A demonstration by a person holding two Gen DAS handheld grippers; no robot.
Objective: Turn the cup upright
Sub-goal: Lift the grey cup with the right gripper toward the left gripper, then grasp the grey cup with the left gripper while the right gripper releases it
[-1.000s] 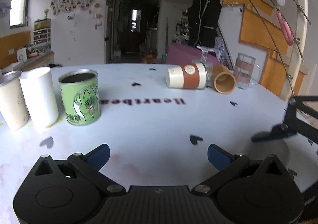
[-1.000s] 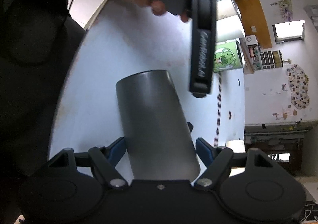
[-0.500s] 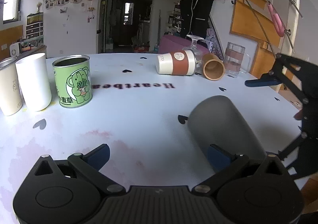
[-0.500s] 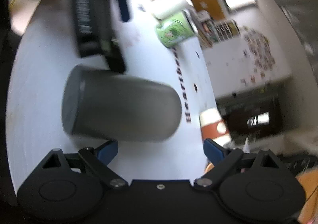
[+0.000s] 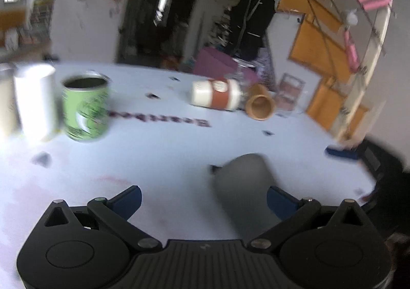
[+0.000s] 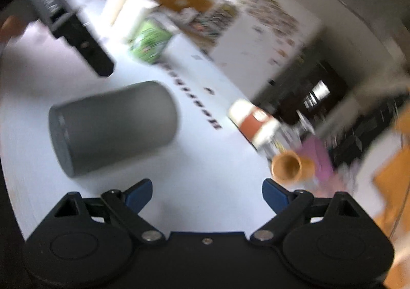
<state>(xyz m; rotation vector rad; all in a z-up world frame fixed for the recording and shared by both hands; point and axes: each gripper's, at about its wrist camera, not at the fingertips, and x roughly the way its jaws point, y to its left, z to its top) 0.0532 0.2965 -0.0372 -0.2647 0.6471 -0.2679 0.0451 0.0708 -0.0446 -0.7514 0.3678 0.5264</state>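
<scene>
A plain grey cup (image 6: 112, 127) stands on the white table, tilted in the rotated right wrist view; it also shows in the left wrist view (image 5: 243, 186), close in front, towards the right finger. My right gripper (image 6: 207, 193) is open and empty, drawn back from the cup. My left gripper (image 5: 203, 198) is open and empty, with the grey cup partly between its fingers. A white and brown cup (image 5: 216, 95) and an orange cup (image 5: 260, 105) lie on their sides at the far side. Both views are blurred.
A green tin (image 5: 85, 107), a white cup (image 5: 36, 102) and a cream cup (image 5: 6, 102) stand upright at the left. A clear glass mug (image 5: 289, 91) stands at the far right. The table edge (image 5: 358, 158) curves close on the right.
My right gripper let go of the grey cup and swung away from it. The cup now stands free on the table. The left gripper's view shifted slightly.
</scene>
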